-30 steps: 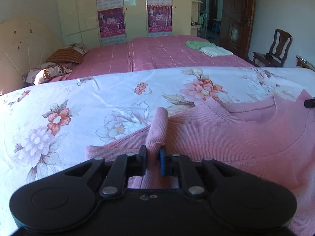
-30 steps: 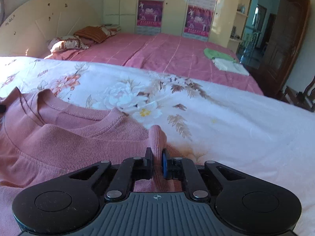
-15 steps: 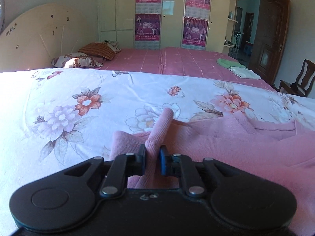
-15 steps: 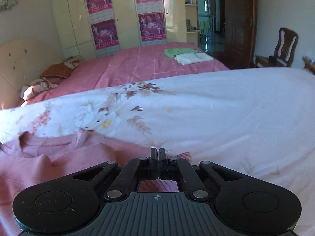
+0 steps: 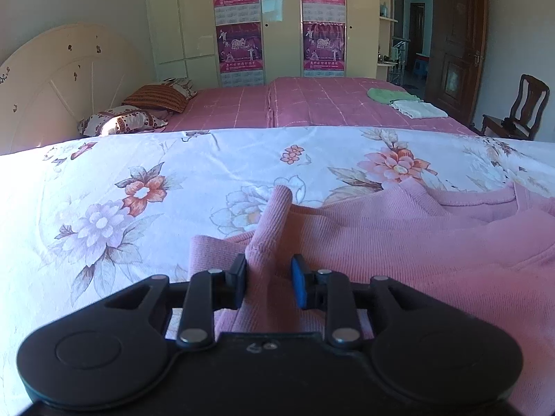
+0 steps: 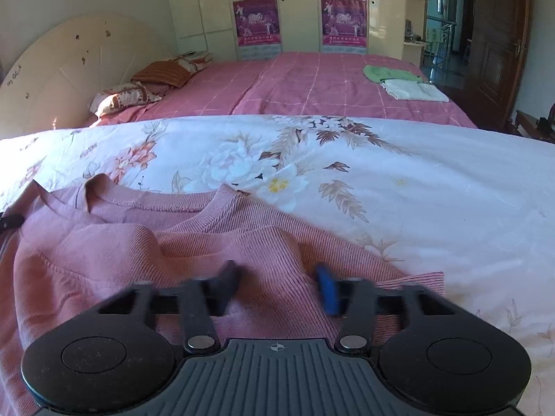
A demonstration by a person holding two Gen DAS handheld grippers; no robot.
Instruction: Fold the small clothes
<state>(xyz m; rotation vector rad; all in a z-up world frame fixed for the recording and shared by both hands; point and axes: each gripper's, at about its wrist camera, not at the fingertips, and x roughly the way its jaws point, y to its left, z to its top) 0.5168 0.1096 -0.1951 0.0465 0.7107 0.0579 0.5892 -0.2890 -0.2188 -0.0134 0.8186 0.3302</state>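
left gripper [image 5: 269, 282]: bottom centre of left wrist view, jaws opening; a raised ridge of the pink sweater stands between the fingers, black pad [image 5: 238, 279] touching the fold's left side, blue pad [image 5: 299, 284] just clear of the cloth on the right
right gripper [image 6: 279, 286]: bottom centre of right wrist view, jaws opening, fingers motion-blurred and spread apart; sweater cloth lies flat in the gap, neither pad pressing on it
pink sweater [image 5: 399, 242]: lies spread on the floral sheet, fills lower right of left view and lower left of right view [image 6: 145, 253]; ribbed knit
neckline [image 6: 149, 204]: ribbed collar, mid left of right view, facing the far edge of the sheet
ribbed cuff or hem [image 5: 204, 249]: flat on sheet, just left of the pinched ridge, lower centre of left view
floral sheet [image 5: 121, 187]: white with pink and purple flowers, spans the middle of both views, sweater on top of it
pink bed [image 5: 312, 104]: behind the sheet, upper middle, checked cover
pillows [image 5: 138, 111]: two, patterned, left end of pink bed by the cream headboard [image 5: 59, 79]
folded clothes [image 6: 402, 81]: green piece and white piece, touching, right part of pink bed
wardrobe [image 5: 277, 24]: cream doors with purple posters, top centre
chair [image 5: 520, 111]: dark wood, right edge of left view
door [image 6: 496, 45]: dark wood, upper right of right view
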